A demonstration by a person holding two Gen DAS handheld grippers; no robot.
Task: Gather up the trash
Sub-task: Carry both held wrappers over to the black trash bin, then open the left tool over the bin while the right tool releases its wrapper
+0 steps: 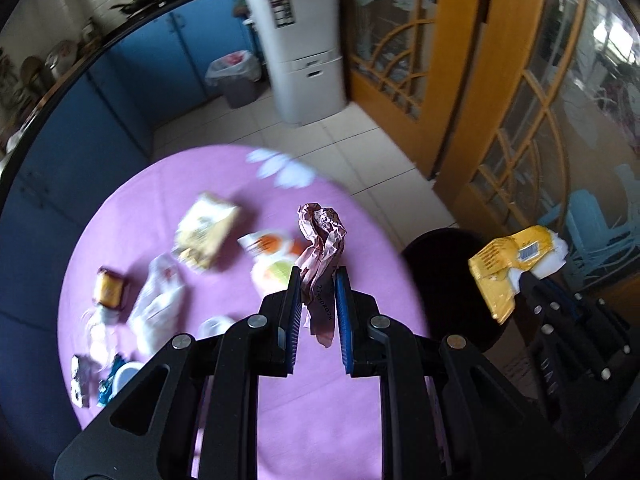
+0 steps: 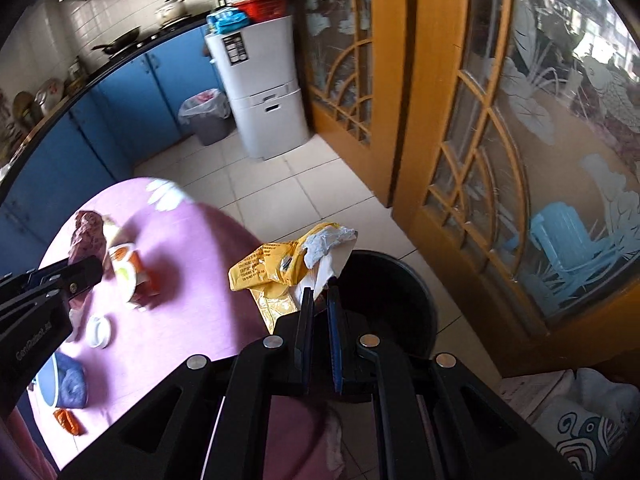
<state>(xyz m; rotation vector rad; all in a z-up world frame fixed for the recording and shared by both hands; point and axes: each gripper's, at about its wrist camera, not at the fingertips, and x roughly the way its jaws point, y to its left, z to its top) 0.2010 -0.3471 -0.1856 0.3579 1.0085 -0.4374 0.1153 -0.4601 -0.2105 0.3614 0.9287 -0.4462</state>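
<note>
My left gripper (image 1: 317,276) is shut on a crumpled pink wrapper (image 1: 322,236) and holds it above the round pink table (image 1: 328,408). My right gripper (image 2: 319,294) is shut on a yellow wrapper with white paper (image 2: 280,266), held at the table's edge beside the black bin (image 2: 400,280). The yellow wrapper also shows in the left wrist view (image 1: 508,264), over the black bin (image 1: 440,264). More trash lies on the table: a beige packet (image 1: 206,230), an orange and white packet (image 1: 272,248), a white bag (image 1: 158,304) and a brown packet (image 1: 109,289).
A grey lined bin (image 1: 236,76) and a white cabinet (image 1: 304,52) stand by blue kitchen cupboards (image 1: 100,120). Wooden glass doors (image 2: 480,140) stand to the right. A small white cup (image 2: 98,332) and a blue bowl (image 2: 68,384) sit on the table.
</note>
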